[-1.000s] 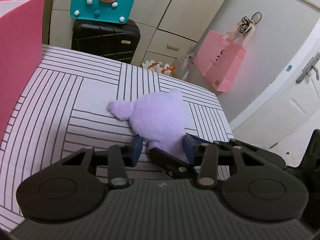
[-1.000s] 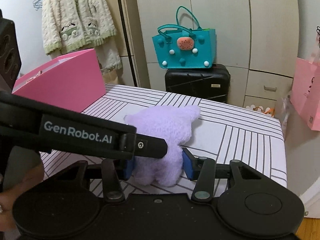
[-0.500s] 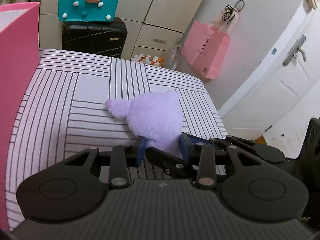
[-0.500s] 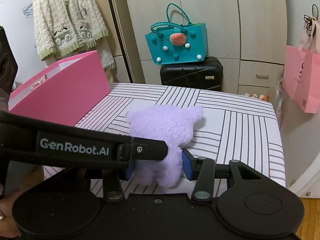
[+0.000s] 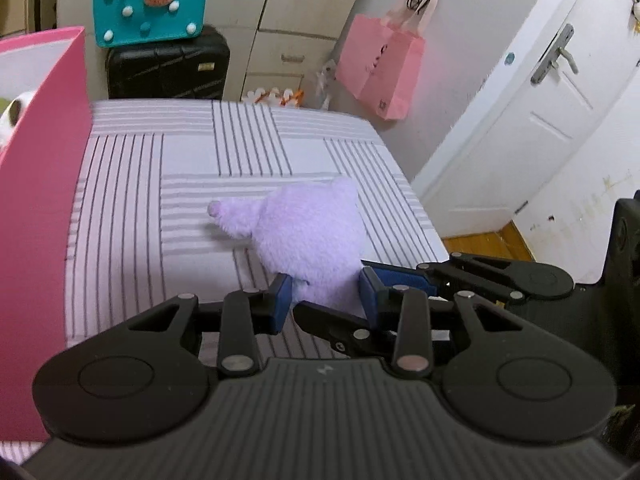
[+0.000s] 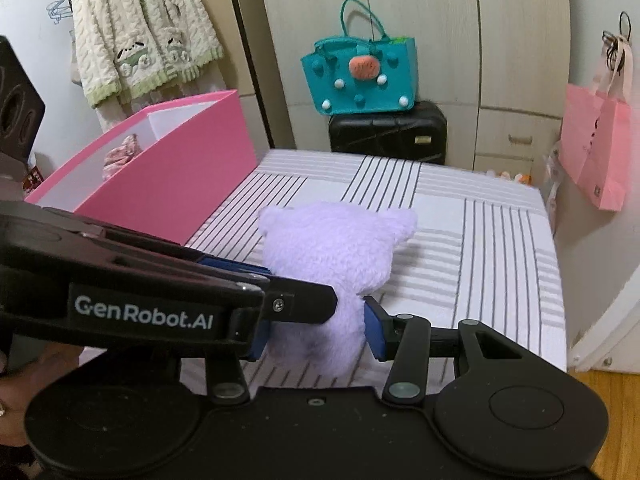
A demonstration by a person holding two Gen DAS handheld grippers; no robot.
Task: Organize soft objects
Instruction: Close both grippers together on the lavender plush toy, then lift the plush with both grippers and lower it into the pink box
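Observation:
A purple plush toy [image 5: 312,232] is held from its lower end by both grippers, raised a little over the striped bed cover [image 5: 168,184]. My left gripper [image 5: 326,298] is shut on the plush's bottom, its blue pads [image 5: 282,300] pinching it. My right gripper [image 6: 316,334] is shut on the same plush [image 6: 332,252], one pad on each side. In the right wrist view my left gripper [image 6: 280,284] reaches in from the left and hides part of the toy. The open pink box [image 6: 180,176] stands on the bed's left side.
A pinkish fabric item [image 6: 120,152] lies inside the box. Behind the bed a teal felt bag [image 6: 360,76] sits on a black suitcase [image 6: 388,132]. A pink paper bag [image 5: 380,68] hangs on the wall beside a white door [image 5: 532,120]. A cardigan [image 6: 140,28] hangs at the back left.
Both grippers have risen and drawn back with the plush between them, lifting it off the cover. The left jaws have narrowed slightly on the toy.

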